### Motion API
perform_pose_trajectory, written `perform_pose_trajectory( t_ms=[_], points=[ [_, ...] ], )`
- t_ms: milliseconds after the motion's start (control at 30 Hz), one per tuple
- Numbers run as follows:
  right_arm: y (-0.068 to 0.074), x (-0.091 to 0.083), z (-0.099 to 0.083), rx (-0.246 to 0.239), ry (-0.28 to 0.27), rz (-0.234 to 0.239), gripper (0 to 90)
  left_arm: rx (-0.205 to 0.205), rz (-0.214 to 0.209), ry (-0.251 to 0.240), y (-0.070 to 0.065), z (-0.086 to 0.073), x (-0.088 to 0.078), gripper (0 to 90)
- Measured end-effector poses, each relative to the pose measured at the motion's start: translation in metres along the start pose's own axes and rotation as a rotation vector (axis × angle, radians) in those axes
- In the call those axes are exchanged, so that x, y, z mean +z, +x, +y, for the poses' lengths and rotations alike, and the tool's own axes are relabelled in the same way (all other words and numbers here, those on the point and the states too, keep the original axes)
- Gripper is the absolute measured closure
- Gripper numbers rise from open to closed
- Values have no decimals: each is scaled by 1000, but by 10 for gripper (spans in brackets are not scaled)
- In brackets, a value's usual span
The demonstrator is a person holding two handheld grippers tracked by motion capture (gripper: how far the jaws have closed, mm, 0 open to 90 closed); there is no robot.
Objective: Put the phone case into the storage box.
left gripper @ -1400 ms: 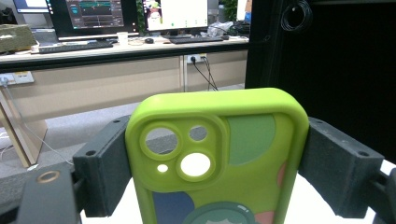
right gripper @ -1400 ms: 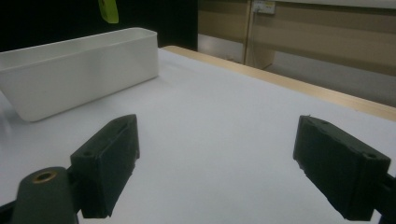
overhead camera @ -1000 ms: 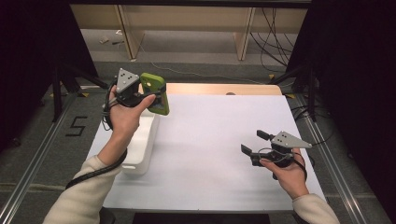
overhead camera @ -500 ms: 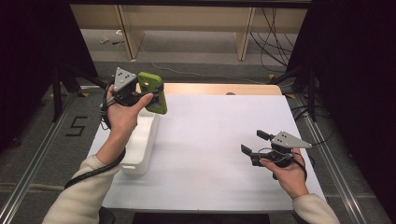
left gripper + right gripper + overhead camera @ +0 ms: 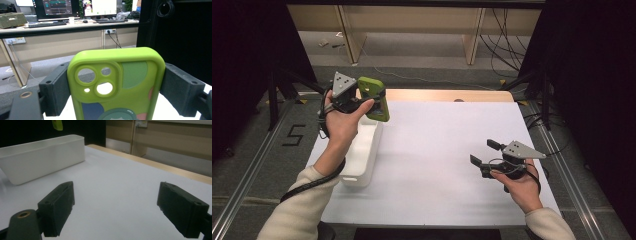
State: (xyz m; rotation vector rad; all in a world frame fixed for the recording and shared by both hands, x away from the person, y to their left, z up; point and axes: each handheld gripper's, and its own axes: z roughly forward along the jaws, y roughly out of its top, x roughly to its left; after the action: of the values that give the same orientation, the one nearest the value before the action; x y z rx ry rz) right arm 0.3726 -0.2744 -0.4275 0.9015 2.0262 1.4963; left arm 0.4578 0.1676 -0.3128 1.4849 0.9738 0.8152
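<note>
Green phone case [image 5: 117, 85] is clamped upright in left gripper [image 5: 362, 100] above white bin [image 5: 362, 155], likely for dropping in; right gripper [image 5: 484, 155] rests released on surface [image 5: 437, 150].

The high view looks forward and down on the whole desk [image 5: 437, 165] from above. The left gripper view faces level across the room, very close behind a green phone case [image 5: 117, 85]. The right gripper view skims low over the desk toward the white bin [image 5: 42, 155], which the high view shares.
</note>
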Motion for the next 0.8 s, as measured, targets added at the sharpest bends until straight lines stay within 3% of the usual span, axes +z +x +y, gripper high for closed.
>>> perform_pose_trajectory(
  t_ms=[800],
  points=[
    [0, 0, 0, 0, 0, 1, 156, -9, 17, -1, 6, 0, -1, 159]
  ],
)
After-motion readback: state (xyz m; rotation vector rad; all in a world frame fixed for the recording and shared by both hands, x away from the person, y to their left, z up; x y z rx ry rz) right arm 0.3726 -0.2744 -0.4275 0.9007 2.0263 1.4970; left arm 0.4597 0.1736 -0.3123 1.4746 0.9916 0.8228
